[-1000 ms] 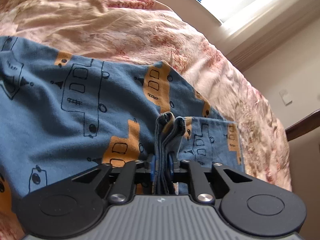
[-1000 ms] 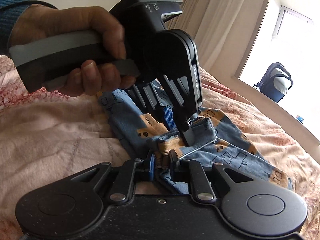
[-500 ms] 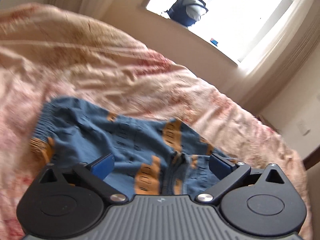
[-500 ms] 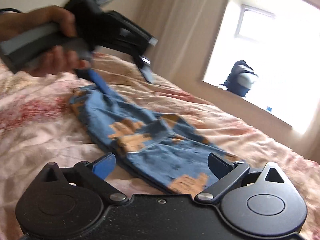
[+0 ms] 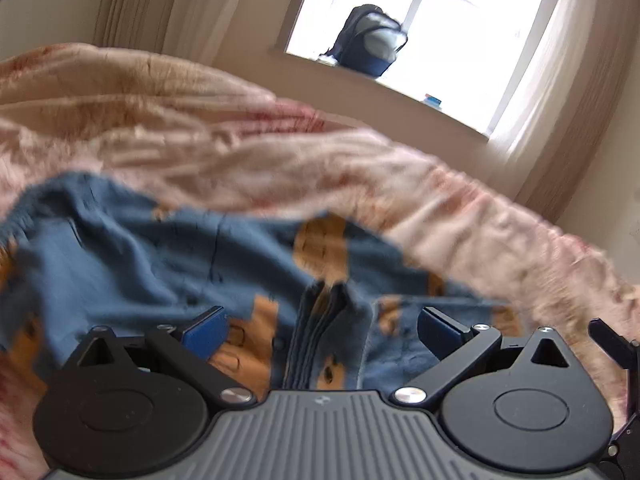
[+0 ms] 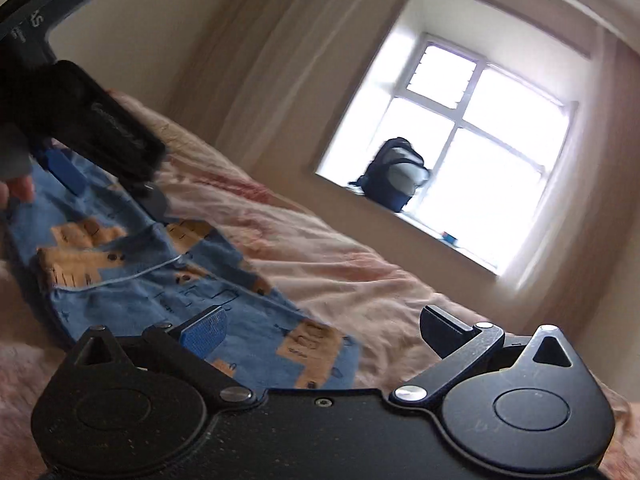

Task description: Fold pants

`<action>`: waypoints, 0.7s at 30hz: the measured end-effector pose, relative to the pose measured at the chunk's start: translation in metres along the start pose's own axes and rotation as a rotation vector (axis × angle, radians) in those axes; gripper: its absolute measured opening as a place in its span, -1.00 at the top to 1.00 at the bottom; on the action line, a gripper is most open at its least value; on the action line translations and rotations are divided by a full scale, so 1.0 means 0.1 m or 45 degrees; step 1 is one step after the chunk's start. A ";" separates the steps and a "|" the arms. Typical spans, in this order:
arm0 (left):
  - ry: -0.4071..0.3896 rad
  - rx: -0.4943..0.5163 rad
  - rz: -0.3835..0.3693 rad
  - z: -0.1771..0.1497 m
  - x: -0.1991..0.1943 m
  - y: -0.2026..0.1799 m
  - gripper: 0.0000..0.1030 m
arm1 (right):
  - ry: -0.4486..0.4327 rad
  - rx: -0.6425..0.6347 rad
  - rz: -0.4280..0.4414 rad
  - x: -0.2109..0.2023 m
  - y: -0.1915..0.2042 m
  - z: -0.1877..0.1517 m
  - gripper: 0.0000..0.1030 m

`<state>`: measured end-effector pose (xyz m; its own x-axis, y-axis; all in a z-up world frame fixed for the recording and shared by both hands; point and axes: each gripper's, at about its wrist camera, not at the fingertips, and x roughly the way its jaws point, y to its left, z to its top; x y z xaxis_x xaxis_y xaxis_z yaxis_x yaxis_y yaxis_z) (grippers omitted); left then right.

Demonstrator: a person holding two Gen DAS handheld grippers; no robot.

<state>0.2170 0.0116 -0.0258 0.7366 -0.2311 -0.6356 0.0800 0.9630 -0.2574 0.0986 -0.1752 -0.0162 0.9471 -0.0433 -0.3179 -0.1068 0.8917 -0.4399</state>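
Blue pants with orange vehicle prints (image 5: pixel 168 264) lie folded on a pink bedspread (image 5: pixel 280 160). They also show in the right wrist view (image 6: pixel 168 280). My left gripper (image 5: pixel 320 330) is open, raised just above the pants, with a bunched fold of cloth standing between its spread fingers, untouched. My right gripper (image 6: pixel 320 330) is open and empty, above the near end of the pants. The left gripper (image 6: pixel 108 172) shows at the upper left of the right wrist view, over the far end of the pants.
A dark backpack (image 5: pixel 370 40) and a small blue item (image 5: pixel 433 101) sit on the windowsill behind the bed. Curtains (image 5: pixel 160 12) hang either side of the window. The backpack also shows in the right wrist view (image 6: pixel 396 176). The bedspread is wrinkled all around the pants.
Both grippers were shut on the pants' edge a second ago. Both opened, let go and lifted back from the pants, which now lie on the bed.
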 end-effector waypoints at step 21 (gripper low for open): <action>-0.047 0.232 0.204 0.05 0.28 -0.09 -1.00 | 0.003 -0.018 -0.049 0.58 -0.43 0.09 -0.99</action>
<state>0.2407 -0.0032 -0.0376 0.7736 -0.0713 -0.6297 0.0774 0.9968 -0.0177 0.1614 -0.2119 -0.0078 0.9498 -0.0788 -0.3027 -0.0746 0.8827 -0.4639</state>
